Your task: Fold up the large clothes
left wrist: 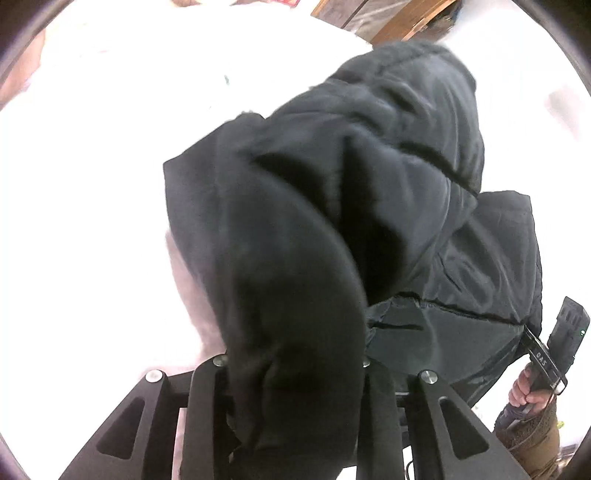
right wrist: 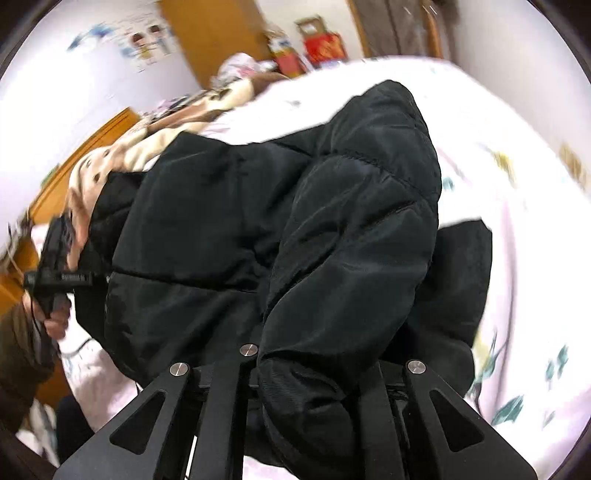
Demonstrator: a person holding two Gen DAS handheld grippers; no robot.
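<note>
A large black padded jacket (left wrist: 369,192) lies bunched on a white bed sheet (left wrist: 92,184). My left gripper (left wrist: 295,398) is shut on a thick fold of the jacket, which drapes between its fingers and hides the tips. In the right wrist view the same jacket (right wrist: 295,221) fills the middle. My right gripper (right wrist: 314,402) is shut on another fold of it, likely a sleeve end. The right gripper's body (left wrist: 561,339) shows at the left view's lower right. The left gripper's body (right wrist: 55,266) shows at the right view's left edge.
The bed has a pale floral sheet (right wrist: 517,258). A cream and brown blanket (right wrist: 155,144) lies at the far side. Wooden furniture (right wrist: 85,147) and a white wall (right wrist: 74,74) stand behind. A wooden frame (left wrist: 399,18) shows beyond the bed.
</note>
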